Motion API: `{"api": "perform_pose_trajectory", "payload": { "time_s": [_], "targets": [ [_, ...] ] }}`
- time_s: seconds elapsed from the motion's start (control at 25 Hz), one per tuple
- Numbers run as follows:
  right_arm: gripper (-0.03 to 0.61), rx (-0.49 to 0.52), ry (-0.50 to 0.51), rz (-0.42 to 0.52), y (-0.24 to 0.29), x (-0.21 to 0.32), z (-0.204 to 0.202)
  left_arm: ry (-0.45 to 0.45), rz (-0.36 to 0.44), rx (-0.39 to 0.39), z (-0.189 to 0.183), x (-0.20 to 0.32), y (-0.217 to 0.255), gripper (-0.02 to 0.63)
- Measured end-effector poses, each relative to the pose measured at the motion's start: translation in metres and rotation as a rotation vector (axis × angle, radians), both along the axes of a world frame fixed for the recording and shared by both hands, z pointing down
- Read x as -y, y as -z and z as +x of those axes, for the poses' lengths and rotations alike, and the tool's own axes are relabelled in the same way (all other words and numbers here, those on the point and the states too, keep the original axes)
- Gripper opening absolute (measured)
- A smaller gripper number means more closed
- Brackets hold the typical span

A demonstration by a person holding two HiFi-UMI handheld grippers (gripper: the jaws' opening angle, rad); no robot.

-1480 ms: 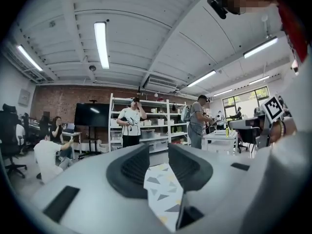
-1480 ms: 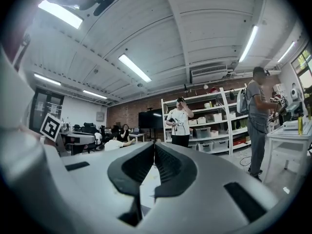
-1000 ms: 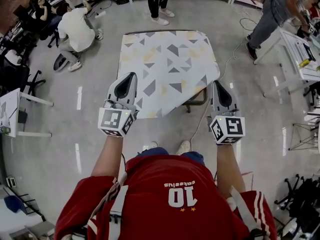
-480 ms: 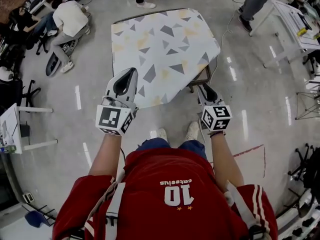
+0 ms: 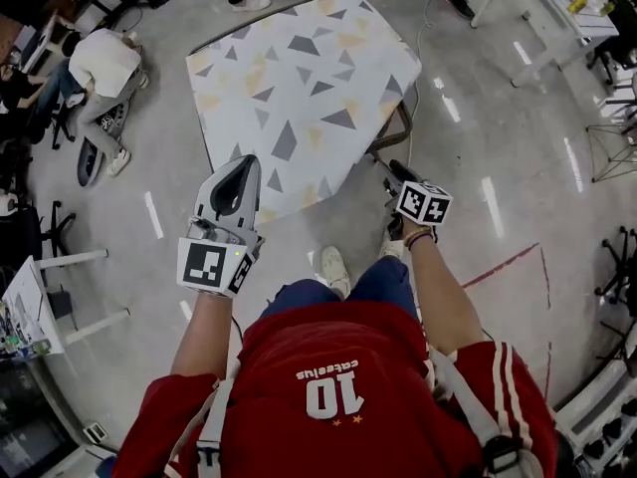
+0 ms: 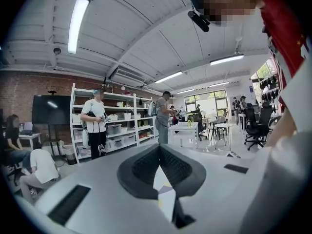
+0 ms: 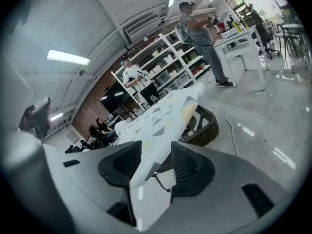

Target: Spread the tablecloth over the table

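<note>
Left tongs (image 6: 158,146) are squeezed all the way shut, and they pinch the near left edge of the tablecloth (image 5: 299,88). A bit of the cloth, white with a yellow patch and a grey triangle, shows in the gap under the tips. Right tongs (image 7: 156,143) are wide open. Their jaws have just been opening. The near right corner of the cloth runs loose between them, and the pads do not press on it. These tongs are down low, beside the corner of the bench (image 7: 207,128).

The tablecloth lies spread over the bench. It is white with grey and yellow triangles. At the right side a dark woven edge of the bench peeks out from under it. The bench stands on a shiny grey floor (image 5: 498,217). The person with the tongs wears a red shirt (image 5: 338,366) and stands at the near end of the bench. Far off on the left, another person in a white top (image 5: 100,63) crouches on the floor.
</note>
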State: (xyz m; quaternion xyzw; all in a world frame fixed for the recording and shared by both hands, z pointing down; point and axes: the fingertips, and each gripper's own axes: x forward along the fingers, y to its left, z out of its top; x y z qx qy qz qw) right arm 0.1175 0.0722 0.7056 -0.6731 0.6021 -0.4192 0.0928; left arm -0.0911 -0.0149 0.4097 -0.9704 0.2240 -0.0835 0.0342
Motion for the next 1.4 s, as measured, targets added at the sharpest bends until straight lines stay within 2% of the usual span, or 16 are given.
{"api": "perform_pose_trajectory", "payload": {
  "time_s": [0.28,0.52,0.72,1.0,1.12,1.4],
  "targets": [
    [0.181,-0.064,-0.01,-0.055,-0.018,0.033,0.029,-0.022,-0.018,0.021,0.021,0.014,-0.016,0.006],
    [0.181,-0.052,-0.005,-0.08,-0.037,0.059,0.057,-0.015,-0.037,0.017,0.059,0.032,-0.02,0.006],
    [0.184,0.008,0.002,-0.123,-0.065,0.082,0.079,-0.001,-0.025,0.063,0.078,0.047,-0.025,0.006],
    [0.186,0.089,0.034,-0.147,-0.086,0.096,0.085,0.042,-0.038,0.094,0.076,0.067,-0.032,0.006],
    [0.182,0.129,0.056,-0.131,-0.088,0.1,0.082,0.056,-0.042,0.095,0.074,0.075,-0.033,0.006],
    [0.161,0.291,0.084,-0.054,-0.082,0.11,0.078,0.064,-0.052,0.096,0.071,0.081,-0.035,0.006]
  ]
}}
